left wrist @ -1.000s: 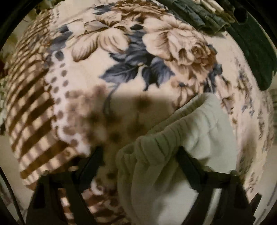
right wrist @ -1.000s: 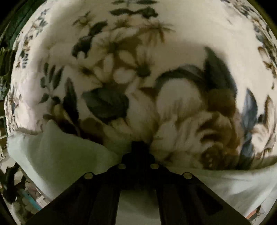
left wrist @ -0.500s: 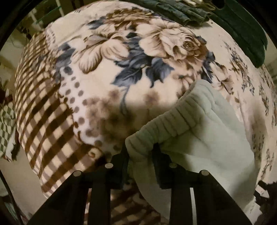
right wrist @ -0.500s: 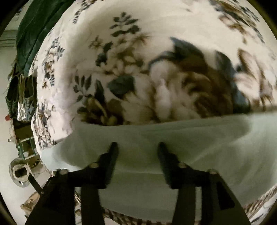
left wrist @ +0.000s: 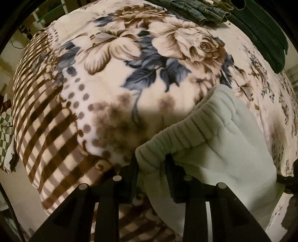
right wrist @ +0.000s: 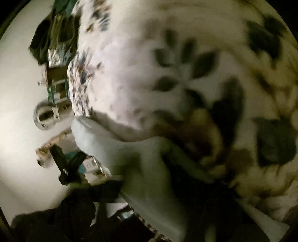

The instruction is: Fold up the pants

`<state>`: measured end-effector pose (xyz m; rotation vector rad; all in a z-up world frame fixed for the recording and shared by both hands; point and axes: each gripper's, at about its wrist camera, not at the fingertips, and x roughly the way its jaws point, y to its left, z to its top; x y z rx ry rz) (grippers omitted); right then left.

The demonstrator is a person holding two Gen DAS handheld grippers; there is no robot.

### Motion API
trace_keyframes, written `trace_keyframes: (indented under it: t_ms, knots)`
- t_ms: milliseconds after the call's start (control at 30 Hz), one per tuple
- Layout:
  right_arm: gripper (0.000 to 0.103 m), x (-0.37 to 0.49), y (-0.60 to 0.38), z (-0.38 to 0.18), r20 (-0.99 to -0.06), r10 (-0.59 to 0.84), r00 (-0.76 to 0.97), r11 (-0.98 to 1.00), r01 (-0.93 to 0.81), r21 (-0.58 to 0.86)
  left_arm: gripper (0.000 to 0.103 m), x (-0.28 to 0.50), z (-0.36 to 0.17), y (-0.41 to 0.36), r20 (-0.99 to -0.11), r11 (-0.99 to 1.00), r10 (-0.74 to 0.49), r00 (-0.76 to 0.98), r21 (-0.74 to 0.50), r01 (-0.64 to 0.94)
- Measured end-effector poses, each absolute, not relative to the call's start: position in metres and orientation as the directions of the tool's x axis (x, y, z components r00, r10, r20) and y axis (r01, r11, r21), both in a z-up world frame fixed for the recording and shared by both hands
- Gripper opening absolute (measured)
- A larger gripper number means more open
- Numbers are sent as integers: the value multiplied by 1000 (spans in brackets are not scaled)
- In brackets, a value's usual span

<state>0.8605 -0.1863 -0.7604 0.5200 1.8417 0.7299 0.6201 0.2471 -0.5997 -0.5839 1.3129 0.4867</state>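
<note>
Pale mint-green pants point(left wrist: 223, 149) lie on a floral blanket point(left wrist: 130, 74) spread over a bed. In the left wrist view, my left gripper point(left wrist: 151, 167) pinches the near corner of the ribbed elastic waistband point(left wrist: 195, 126), with cloth bunched between its pads. Its jaws are opening slightly. The right wrist view is blurred by motion. There my right gripper point(right wrist: 149, 186) has a ridge of the pants point(right wrist: 104, 145) between its dark fingers. Its jaws are closing on that cloth, which stretches taut toward the blanket's point(right wrist: 139, 74) edge.
Folded jeans point(left wrist: 195, 11) and a dark green garment point(left wrist: 260, 33) lie at the bed's far edge. A checkered cloth point(left wrist: 5, 130) hangs off to the left. Past the bed edge, a pale floor holds clutter, including a round metal thing point(right wrist: 44, 117).
My left gripper went from wide apart to pinched on the waistband corner. My right gripper opened, swung sideways along the pants edge, rolled, and closed on the cloth again.
</note>
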Motion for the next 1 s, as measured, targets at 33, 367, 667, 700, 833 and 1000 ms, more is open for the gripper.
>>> trace_keyframes:
  t_ms: [33, 367, 667, 700, 833, 1000]
  knots:
    - [17, 861, -189, -755, -669, 654, -353, 720, 20, 694, 28, 621, -599, 247, -981, 764, 8, 192, -117, -634]
    - [54, 837, -169, -789, -506, 669, -545, 669, 142, 730, 28, 613, -598, 244, -980, 749, 14, 200, -122, -651]
    - [16, 870, -196, -816, -529, 758, -382, 652, 454, 607, 30, 617, -599, 247, -981, 754, -1, 194, -129, -644]
    - [16, 878, -205, -804, -591, 725, -354, 689, 409, 599, 30, 617, -599, 248, -981, 751, 3, 193, -125, -648]
    - [17, 902, -221, -754, -782, 555, -283, 831, 203, 517, 30, 614, -598, 248, -980, 722, -4, 201, -142, -677]
    - [40, 876, -187, -697, -771, 579, -266, 798, -11, 603, 30, 612, -593, 245, -979, 719, 4, 204, -139, -681]
